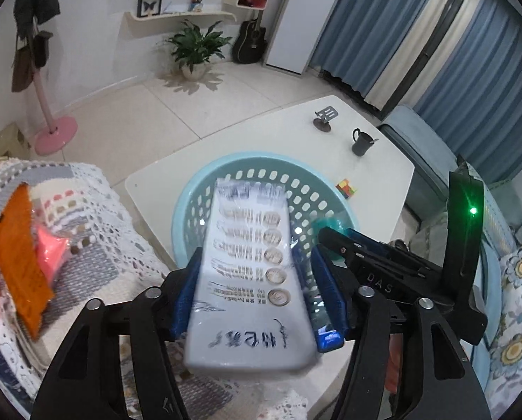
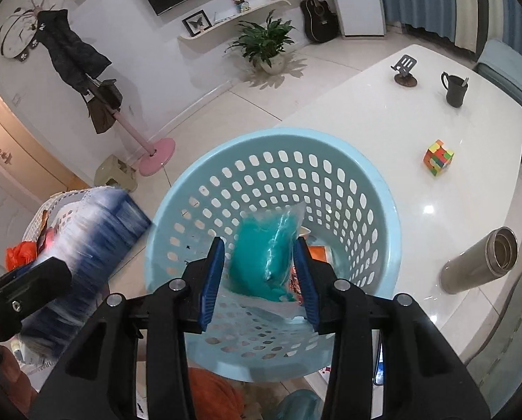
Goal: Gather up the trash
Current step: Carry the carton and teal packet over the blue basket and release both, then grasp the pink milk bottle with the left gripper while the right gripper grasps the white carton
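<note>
A flat white packet (image 1: 250,280) printed with rows of text and round pictures lies between the blue pads of my left gripper (image 1: 257,250). It is blurred, and a gap shows at the right pad. It hangs over the near rim of the light blue perforated basket (image 1: 191,206). My right gripper (image 2: 259,241) is above the basket (image 2: 198,171) with a teal bag (image 2: 264,255) in clear wrap between its pads, with narrow gaps on both sides. The same teal bag (image 1: 325,225) and right gripper (image 1: 338,236) show on the right in the left wrist view.
The basket stands on a white table (image 2: 383,105) with a dark mug (image 2: 455,89), a phone stand (image 2: 405,70), a colour cube (image 2: 437,157) and a steel flask (image 2: 481,262). Orange (image 1: 19,252) and pink (image 1: 51,252) bags lie on a crochet-covered sofa (image 1: 96,227).
</note>
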